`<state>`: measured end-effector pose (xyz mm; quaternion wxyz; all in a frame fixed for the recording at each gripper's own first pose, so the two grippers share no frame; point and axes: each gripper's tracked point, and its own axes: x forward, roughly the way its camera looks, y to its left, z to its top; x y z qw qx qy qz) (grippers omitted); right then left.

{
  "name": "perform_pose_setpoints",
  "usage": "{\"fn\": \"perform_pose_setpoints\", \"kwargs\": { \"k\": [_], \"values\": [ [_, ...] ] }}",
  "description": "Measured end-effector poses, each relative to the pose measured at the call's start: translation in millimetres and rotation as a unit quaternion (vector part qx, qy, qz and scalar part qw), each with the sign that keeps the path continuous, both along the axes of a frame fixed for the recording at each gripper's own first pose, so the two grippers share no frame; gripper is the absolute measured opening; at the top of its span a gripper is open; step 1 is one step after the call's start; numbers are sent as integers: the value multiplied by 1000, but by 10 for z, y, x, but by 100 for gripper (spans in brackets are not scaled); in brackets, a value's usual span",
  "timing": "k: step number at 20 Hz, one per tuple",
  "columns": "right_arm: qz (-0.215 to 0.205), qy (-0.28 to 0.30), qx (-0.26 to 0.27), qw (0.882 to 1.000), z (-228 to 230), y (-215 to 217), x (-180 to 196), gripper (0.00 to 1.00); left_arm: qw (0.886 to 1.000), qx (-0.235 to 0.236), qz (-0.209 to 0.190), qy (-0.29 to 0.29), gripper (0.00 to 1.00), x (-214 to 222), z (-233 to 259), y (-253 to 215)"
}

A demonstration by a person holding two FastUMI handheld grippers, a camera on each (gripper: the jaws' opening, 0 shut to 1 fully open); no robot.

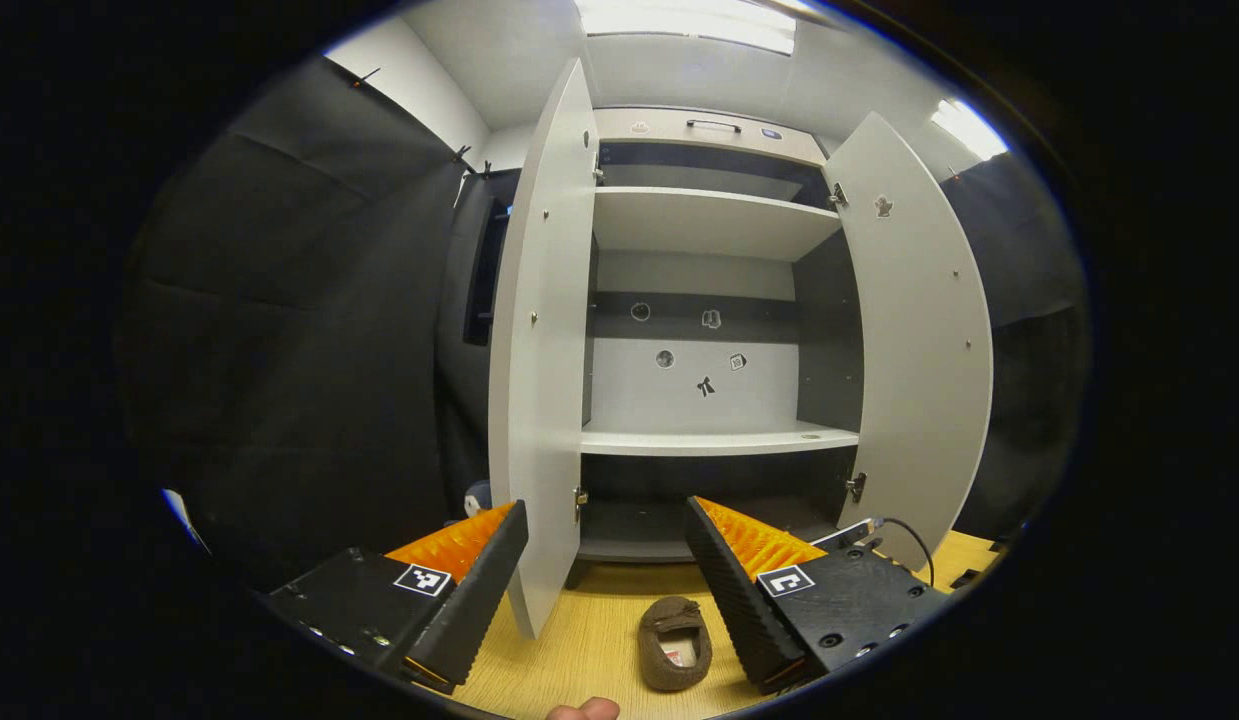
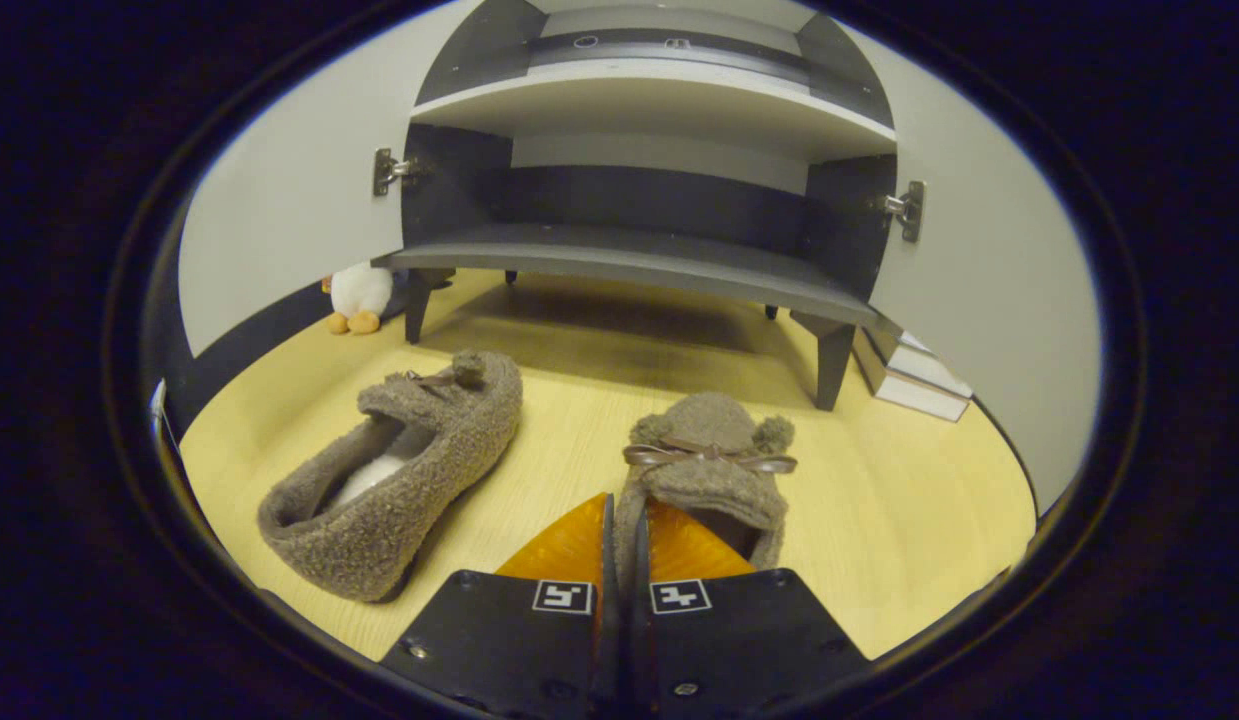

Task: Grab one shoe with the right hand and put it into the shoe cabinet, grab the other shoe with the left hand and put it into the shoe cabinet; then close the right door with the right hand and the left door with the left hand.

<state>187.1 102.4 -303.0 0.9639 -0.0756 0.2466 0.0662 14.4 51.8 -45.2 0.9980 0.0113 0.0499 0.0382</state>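
the cabinet [image 1: 714,440] stands with both doors swung wide, the left door [image 1: 539,350] and right door [image 1: 919,330] alike, and every shelf seen carries no shoe. two shoes lie on the floor [image 2: 909,500] in front of it. the right gripper [image 2: 622,530] is pinched nearly closed on the side wall of the right shoe [image 2: 709,455], one finger inside the opening, one outside. the left shoe [image 2: 399,470] lies just beside it, untouched. the left gripper [image 1: 604,545] hangs higher with its fingers spread wide, holding nothing. judged stage: first grasp made; lifting, both placings and both door closings remain.
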Motion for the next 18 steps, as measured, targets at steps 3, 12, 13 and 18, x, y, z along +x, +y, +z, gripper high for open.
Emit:
{"fn": "perform_pose_setpoints", "kwargs": {
  "k": [3,12,13,18],
  "values": [
    [30,-55,-3,998,582,-26,-91,7,1000,-8,-10,5,95,19,-36,-89],
    [79,-151,8,985,2530,69,-265,7,999,-15,-39,-14,95,49,28,-414],
    [84,-157,3,984,2714,99,-208,7,999,-16,-41,-15,95,50,28,-435],
    [78,-198,-14,977,3625,183,513,7,999,-8,-43,-19,95,29,36,-458]
  ]
}}
